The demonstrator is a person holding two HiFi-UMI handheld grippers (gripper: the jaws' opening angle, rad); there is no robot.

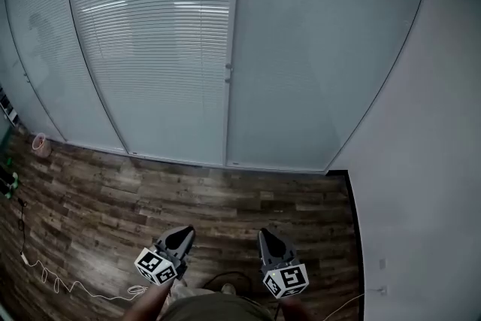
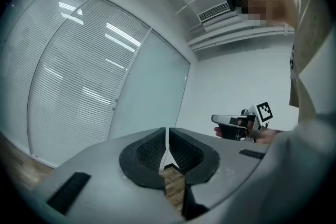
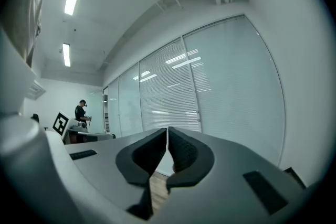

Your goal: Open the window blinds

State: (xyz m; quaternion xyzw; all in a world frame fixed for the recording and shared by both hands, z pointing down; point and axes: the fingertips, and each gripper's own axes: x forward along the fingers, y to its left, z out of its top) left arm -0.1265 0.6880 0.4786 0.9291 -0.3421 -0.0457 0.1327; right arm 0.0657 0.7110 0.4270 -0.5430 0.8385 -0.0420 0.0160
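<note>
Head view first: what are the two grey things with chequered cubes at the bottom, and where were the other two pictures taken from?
No robot here: a person holds a tool in each hand. Those are the left hand-held gripper and the right hand-held gripper, two-jaw pincers; the marked cubes belong to them. The head view comes from a camera on the person's head, looking down at the wooden floor and the glass wall with its window blinds. The other two come from a camera riding on each hand-held gripper, looking along its jaws. Both pairs of jaws are shut, holding nothing, and well short of the blinds. A thin cable lies on the floor at left.
</note>
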